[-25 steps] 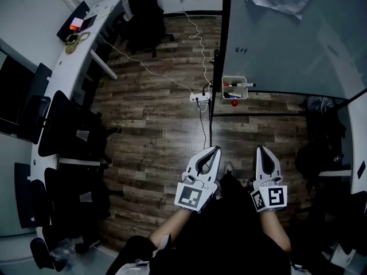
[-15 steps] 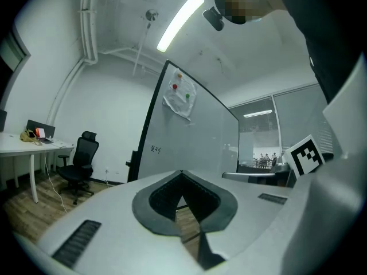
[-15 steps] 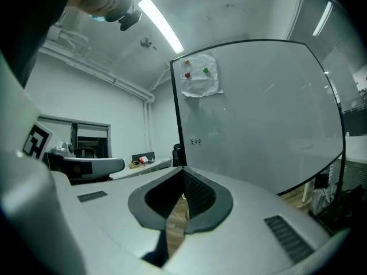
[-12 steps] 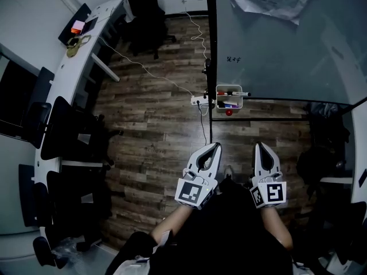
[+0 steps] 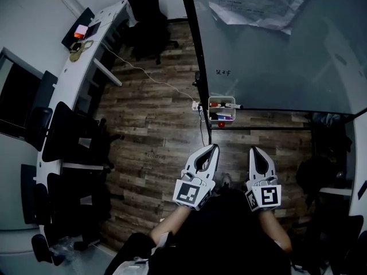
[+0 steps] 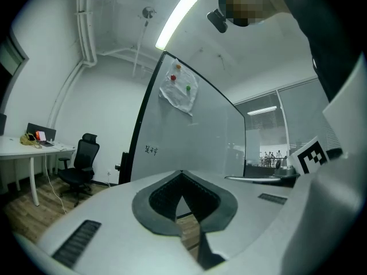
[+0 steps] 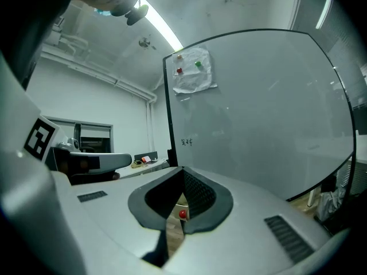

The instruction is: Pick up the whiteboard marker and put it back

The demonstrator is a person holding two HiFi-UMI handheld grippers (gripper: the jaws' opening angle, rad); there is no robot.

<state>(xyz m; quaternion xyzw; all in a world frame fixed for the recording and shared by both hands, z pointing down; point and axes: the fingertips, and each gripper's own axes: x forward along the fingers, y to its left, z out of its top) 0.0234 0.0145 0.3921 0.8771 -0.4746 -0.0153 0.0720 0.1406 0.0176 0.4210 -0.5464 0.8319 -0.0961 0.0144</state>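
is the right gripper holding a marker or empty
Empty. The right gripper has its jaws shut, tips meeting with nothing between them. A marker lies across the tray, well ahead of it.

Wooden floor (image 5: 143, 136), curved white desk (image 5: 86, 59), black office chair (image 5: 143, 7), white cable (image 5: 152, 77)

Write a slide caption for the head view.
Both shut, left gripper and right gripper face the whiteboard and its tray.

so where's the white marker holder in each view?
Head view: centre, marker holder at the whiteboard's bottom edge.
Left gripper view: not in it.
Right gripper view: low centre, likely the pale sliver in the opening between the jaws, red knob under it.
Shared landmark: the scribble on the board.
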